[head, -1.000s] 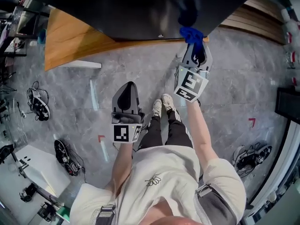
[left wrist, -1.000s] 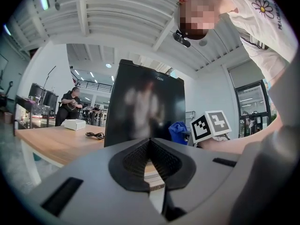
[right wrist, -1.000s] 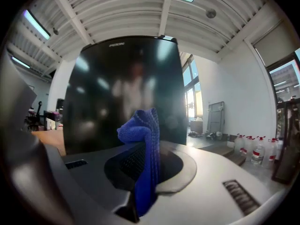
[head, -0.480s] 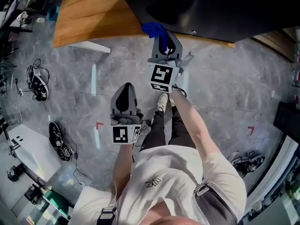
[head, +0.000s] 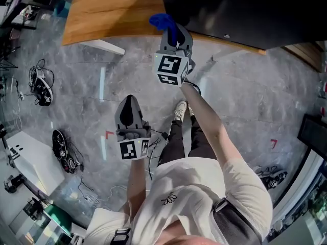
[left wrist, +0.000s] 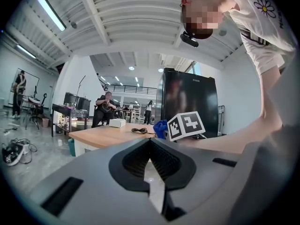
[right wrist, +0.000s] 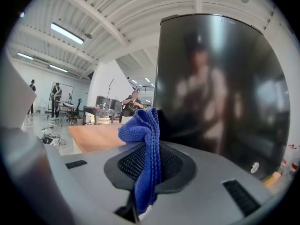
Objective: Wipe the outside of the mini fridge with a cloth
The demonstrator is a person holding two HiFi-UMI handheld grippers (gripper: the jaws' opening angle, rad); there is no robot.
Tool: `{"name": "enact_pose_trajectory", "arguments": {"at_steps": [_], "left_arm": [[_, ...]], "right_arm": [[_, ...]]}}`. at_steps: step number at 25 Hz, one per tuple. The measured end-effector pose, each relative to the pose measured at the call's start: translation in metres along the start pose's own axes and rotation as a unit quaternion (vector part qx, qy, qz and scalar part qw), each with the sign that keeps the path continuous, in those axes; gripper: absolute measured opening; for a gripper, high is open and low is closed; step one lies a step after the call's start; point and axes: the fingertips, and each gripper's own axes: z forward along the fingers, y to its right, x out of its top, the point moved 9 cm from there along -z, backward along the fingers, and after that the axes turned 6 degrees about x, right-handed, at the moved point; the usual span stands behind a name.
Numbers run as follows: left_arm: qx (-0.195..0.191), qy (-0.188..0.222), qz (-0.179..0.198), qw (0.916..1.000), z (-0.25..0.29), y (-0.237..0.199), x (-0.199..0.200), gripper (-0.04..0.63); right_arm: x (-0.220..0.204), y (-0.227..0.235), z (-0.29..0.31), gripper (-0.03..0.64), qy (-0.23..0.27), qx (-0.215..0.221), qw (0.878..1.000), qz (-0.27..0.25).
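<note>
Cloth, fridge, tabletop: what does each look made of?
Cloth: blue, probably microfibre or a similar knit; it shows a fine ribbed nap and hangs in soft folds.
Fridge: black with a high gloss, either painted metal or a glassy panel, can't tell which; the front mirrors a blurred figure.
Tabletop: wood or wood-look laminate with a satin finish; warm orange-brown with faint grain.

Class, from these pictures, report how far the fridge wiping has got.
Done: the right tool is clamped on the cloth. In hand: it holds the cloth by the fridge at its left edge; contact isn't clear. The left tool is shut, empty. Left: wiped areas don't show, so treat every face as unfinished.
</note>
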Motion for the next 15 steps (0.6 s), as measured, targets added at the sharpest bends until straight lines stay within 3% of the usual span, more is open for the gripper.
{"name": "enact_pose_trajectory", "arguments": {"at_steps": [6, 15], "left_arm": [[-0.002, -0.006, -0.002, 1.0000, -0.002, -0.006, -0.002, 0.005], [-0.038, -0.004, 0.010, 0.9992, 0.013, 0.012, 0.005, 0.005]], "right_arm": [[0.001, -0.004, 0.006, 0.061, 0.001, -0.007, 1.000, 0.002], [0.000, 0.029, -0.018, 0.061, 0.003, -0.032, 0.999, 0.017]]}}
